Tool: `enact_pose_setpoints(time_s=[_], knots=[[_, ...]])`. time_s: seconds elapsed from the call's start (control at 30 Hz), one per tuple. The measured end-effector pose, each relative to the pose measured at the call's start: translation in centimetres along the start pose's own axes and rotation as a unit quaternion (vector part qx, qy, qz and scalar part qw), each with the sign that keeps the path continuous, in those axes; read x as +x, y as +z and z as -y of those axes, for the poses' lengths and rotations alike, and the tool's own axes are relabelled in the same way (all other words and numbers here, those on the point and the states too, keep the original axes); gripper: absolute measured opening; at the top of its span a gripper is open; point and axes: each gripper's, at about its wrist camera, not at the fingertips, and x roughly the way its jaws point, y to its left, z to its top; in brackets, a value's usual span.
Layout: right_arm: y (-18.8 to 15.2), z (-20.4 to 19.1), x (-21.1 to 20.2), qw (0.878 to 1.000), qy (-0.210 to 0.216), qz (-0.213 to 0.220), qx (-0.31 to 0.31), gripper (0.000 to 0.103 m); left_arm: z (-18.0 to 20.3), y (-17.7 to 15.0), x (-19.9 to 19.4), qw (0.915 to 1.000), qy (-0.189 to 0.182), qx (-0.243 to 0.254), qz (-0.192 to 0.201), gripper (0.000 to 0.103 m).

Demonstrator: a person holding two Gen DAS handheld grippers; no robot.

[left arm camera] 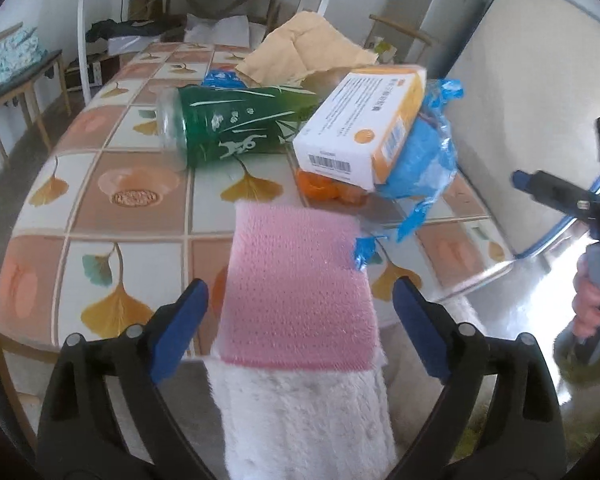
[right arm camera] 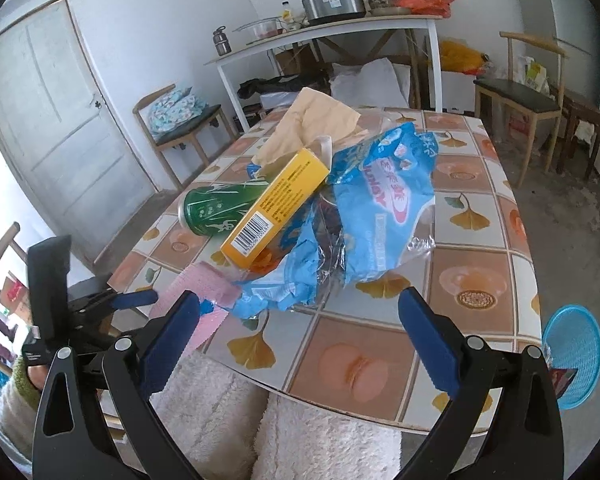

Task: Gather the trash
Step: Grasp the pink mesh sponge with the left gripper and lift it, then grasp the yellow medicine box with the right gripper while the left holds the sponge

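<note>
A pile of trash lies on the tiled table (left arm camera: 132, 200): a green can (left arm camera: 236, 124) on its side, an orange-and-white box (left arm camera: 360, 128) leaning on a blue plastic wrapper (left arm camera: 424, 156), orange peel (left arm camera: 328, 190) and brown paper (left arm camera: 308, 48). A pink cloth (left arm camera: 296, 288) hangs over the near table edge. My left gripper (left arm camera: 300, 284) stands open around that cloth, with a gap on each side of it. In the right wrist view my right gripper (right arm camera: 299, 296) is open with nothing between its fingers, over the near table edge in front of the wrapper (right arm camera: 380, 200), box (right arm camera: 276, 208) and can (right arm camera: 212, 208).
A blue mesh basket (right arm camera: 572, 356) stands on the floor right of the table. Fluffy white clothing (right arm camera: 228, 408) of the person lies below both grippers. Chairs (right arm camera: 528, 96), a white side table (right arm camera: 320, 36) with pots and a door (right arm camera: 48, 128) stand behind.
</note>
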Motion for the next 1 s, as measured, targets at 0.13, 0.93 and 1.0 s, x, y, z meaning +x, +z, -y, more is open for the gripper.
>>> enact_pose_setpoints(time_s=[0.13,0.93,1.0], knots=[[0.3,0.6,0.0,0.999,0.018,-0.006,0.026,0.096,1.0,0.6,1.8,0.9994,0.023,0.023,-0.016,0.089],[5.1,-1.9,11.9,0.985,-0.010,-0.095,0.142,0.060,-1.5,-0.4,1.8,0.9958,0.083,-0.036,0.011,0.078],[5.2,-1.5,12.3,0.982,-0.017,-0.094,0.163,0.059,-1.5,-0.6,1.7,0.9959,0.081,-0.036,0.013,0.078]])
